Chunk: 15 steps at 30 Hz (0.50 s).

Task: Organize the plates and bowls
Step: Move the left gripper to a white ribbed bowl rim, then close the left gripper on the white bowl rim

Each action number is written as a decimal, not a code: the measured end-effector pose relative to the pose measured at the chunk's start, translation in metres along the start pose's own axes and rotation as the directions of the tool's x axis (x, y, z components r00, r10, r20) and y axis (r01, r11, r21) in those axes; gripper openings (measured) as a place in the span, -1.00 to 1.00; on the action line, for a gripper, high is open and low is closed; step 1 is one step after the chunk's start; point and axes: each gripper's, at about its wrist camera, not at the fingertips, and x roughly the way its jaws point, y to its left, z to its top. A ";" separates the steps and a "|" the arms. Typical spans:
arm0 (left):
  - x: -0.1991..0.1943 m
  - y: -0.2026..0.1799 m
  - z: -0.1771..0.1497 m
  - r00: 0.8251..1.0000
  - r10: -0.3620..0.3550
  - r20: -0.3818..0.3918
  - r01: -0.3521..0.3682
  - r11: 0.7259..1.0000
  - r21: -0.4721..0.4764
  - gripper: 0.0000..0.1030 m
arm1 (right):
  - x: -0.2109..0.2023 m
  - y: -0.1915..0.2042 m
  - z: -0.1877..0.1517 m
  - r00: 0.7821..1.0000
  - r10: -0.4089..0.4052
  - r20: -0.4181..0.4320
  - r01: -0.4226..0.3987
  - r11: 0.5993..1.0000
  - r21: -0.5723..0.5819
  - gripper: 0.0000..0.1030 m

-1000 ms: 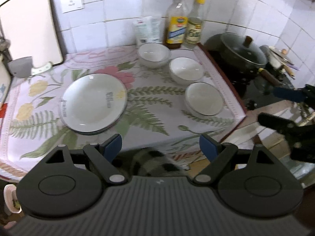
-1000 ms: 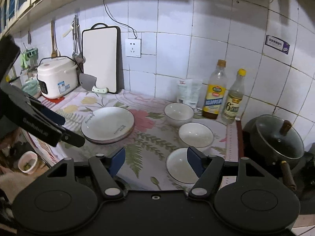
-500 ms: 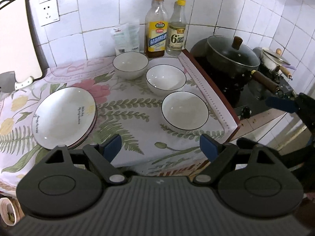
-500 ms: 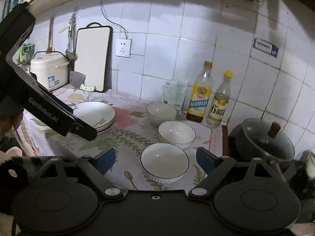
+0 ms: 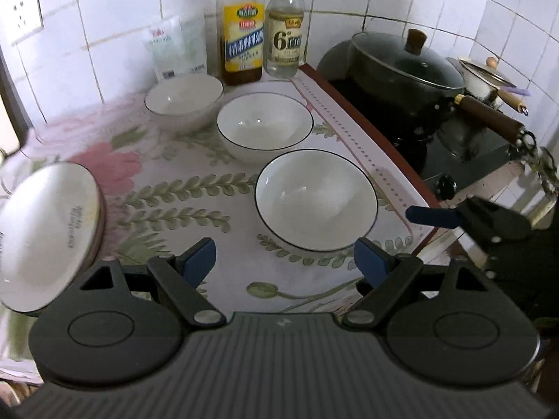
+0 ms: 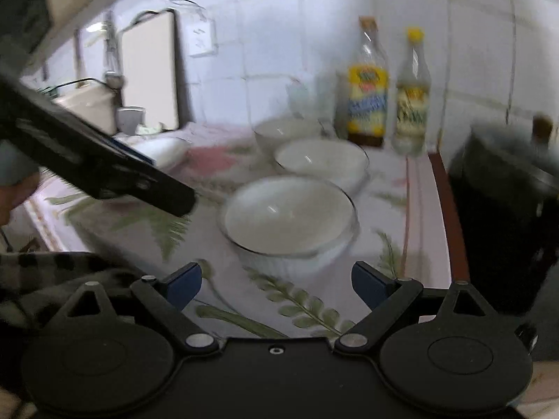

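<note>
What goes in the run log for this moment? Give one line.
left claw: open, empty | right claw: just opened wider, empty | nearest white black-rimmed bowl: untouched | three bowls unstacked | white plates: stacked

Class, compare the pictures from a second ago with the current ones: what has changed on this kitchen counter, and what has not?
Both grippers dropped closer toward the nearest bowl. The right gripper has just been opening its jaws wider, with nothing between them; the left gripper stays open and empty. Nothing was grasped or released. The three bowls, stacked plates and bottles have not moved.

Both tools have dropped toward the nearest bowl; the right tool spread wider, empty.
</note>
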 end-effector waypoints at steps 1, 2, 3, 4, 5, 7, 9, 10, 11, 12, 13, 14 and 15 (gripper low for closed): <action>0.006 0.002 0.001 1.000 -0.005 -0.004 0.005 1.000 -0.017 0.68 | 0.006 -0.006 -0.003 1.000 -0.008 0.009 0.008 1.000 0.012 0.84; 0.012 0.004 0.002 1.000 -0.013 -0.008 0.013 0.999 -0.033 0.68 | 0.012 -0.009 -0.006 1.000 -0.016 0.016 0.015 1.000 0.015 0.84; 0.019 0.007 0.003 1.000 -0.025 -0.016 0.024 0.998 -0.052 0.68 | 0.017 -0.011 -0.007 0.999 -0.024 0.020 0.024 1.000 0.012 0.84; 0.027 0.009 0.004 0.999 -0.032 -0.030 0.030 0.997 -0.073 0.66 | 0.023 -0.012 -0.008 0.999 -0.031 0.023 0.031 0.999 0.007 0.84; 0.035 0.012 0.006 0.998 -0.035 -0.043 0.030 0.995 -0.095 0.66 | 0.027 -0.013 -0.008 0.999 -0.029 0.023 0.029 1.000 -0.002 0.84; 0.046 0.016 0.007 0.998 -0.033 -0.056 0.025 0.991 -0.134 0.65 | 0.036 -0.010 -0.009 1.000 -0.001 0.014 0.002 0.999 -0.042 0.84; 0.055 0.019 0.009 0.998 -0.038 -0.055 0.029 0.989 -0.148 0.62 | 0.042 -0.006 -0.010 1.000 0.003 0.018 -0.002 0.997 -0.079 0.84; 0.059 0.019 0.010 0.998 -0.039 -0.053 0.031 0.988 -0.150 0.60 | 0.044 -0.005 -0.010 1.000 0.014 0.019 -0.012 0.995 -0.095 0.84; 0.062 0.020 0.010 0.998 -0.038 -0.055 0.029 0.988 -0.155 0.59 | 0.047 -0.002 -0.009 1.000 0.019 0.019 -0.017 0.994 -0.109 0.84; 0.065 0.021 0.010 0.998 -0.035 -0.059 0.025 0.987 -0.160 0.53 | 0.050 -0.002 -0.008 1.000 0.019 0.020 -0.016 0.993 -0.118 0.84; 0.068 0.022 0.010 0.997 -0.038 -0.065 0.026 0.985 -0.169 0.44 | 0.052 -0.001 -0.007 1.000 0.017 0.022 -0.014 0.991 -0.131 0.84; 0.072 0.024 0.011 0.996 -0.046 -0.071 0.033 0.983 -0.180 0.39 | 0.055 0.001 -0.006 1.000 0.015 0.022 -0.012 0.988 -0.152 0.84; 0.075 0.025 0.010 0.996 -0.054 -0.077 0.039 0.981 -0.189 0.30 | 0.057 0.003 -0.006 1.000 0.013 0.024 -0.009 0.985 -0.173 0.85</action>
